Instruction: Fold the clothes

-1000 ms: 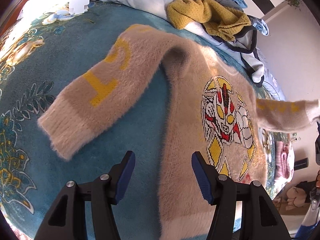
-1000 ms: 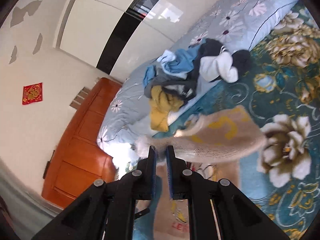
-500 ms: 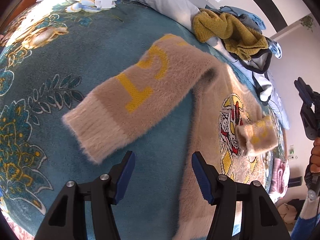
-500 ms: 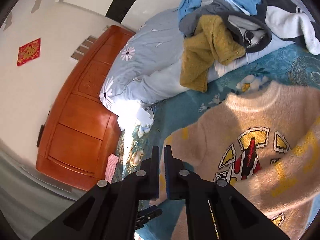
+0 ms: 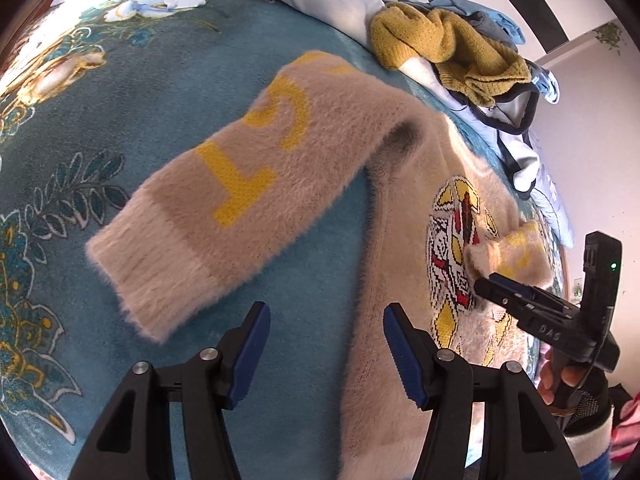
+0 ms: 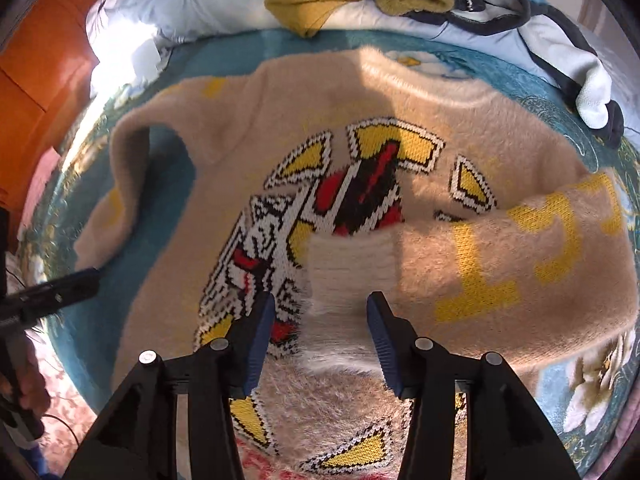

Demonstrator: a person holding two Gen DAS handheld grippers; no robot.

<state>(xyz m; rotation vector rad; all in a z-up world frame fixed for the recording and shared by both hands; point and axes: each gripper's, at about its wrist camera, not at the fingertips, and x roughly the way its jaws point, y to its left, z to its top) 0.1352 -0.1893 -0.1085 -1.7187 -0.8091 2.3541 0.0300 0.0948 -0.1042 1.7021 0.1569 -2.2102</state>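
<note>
Teal floral blanket (image 5: 120, 92) covers the bed; pile of other clothes incl. a mustard knit (image 5: 440, 44) sits at the far edge against a pale blue duvet (image 6: 192, 4), orange wooden headboard (image 6: 36, 92) at the left of the right wrist view.

Beige fuzzy sweater (image 6: 360, 112) lies flat, face up, on the blanket. Collar points toward the clothes pile, hem toward the person, so the body's long axis runs away from the cameras. Robot graphic on the chest is upright along that axis.

One sleeve (image 5: 224, 208) is still stretched out to the side on the blanket, cuff toward the near left in the left wrist view, yellow letters along its length. Other sleeve (image 6: 500, 264) is folded across the chest, lying crosswise to the body, its cuff over the graphic.

Left tool (image 5: 326, 344): jaws spread wide, nothing between them, hovering over the blanket between the outstretched cuff and the body.

Right tool (image 6: 320, 332): jaws apart, released, straddling the folded cuff without pinching it.
</note>
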